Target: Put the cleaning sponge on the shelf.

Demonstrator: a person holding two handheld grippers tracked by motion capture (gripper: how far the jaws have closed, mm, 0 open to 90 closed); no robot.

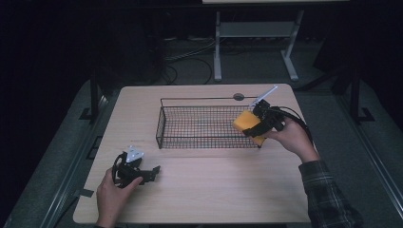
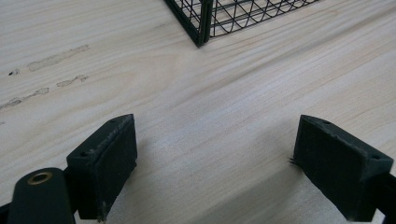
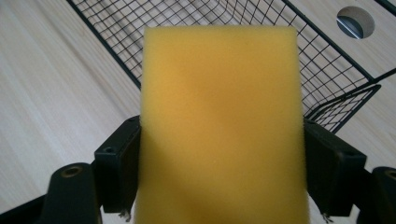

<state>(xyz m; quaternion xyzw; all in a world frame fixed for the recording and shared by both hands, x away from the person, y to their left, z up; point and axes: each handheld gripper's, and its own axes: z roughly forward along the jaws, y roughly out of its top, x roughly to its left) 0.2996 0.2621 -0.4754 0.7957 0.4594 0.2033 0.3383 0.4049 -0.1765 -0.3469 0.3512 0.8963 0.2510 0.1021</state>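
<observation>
We have the yellow sponge (image 1: pixel 248 121) clamped in the right gripper (image 1: pixel 254 128), held at the right end of the wire basket (image 1: pixel 190 141) — over its near right corner, as far as the high view lets us judge. Whether the sponge is above the rim or already dipping inside it, we cannot tell from here.

In the right gripper view the two black jaws press the sponge's side faces low down, and its long axis runs straight out ahead of the jaws, away from the hand. Beyond the sponge's far edge lies the mesh floor of the basket, so the open basket sits directly forward and below — that is the relation the next move turns on, in our judgement: carry forward and down along the sponge's own length, then release.

The left gripper (image 1: pixel 142 175) rests low over the table (image 1: pixel 214 190) at the near left, well apart from the sponge, jaws spread wide with nothing between them; its view shows bare wood and a basket corner (image 2: pixel 201 28) ahead. The right hand (image 1: pixel 292 137) is clearly the nearer one.

A round cable hole (image 1: pixel 238 97) sits behind the basket.
</observation>
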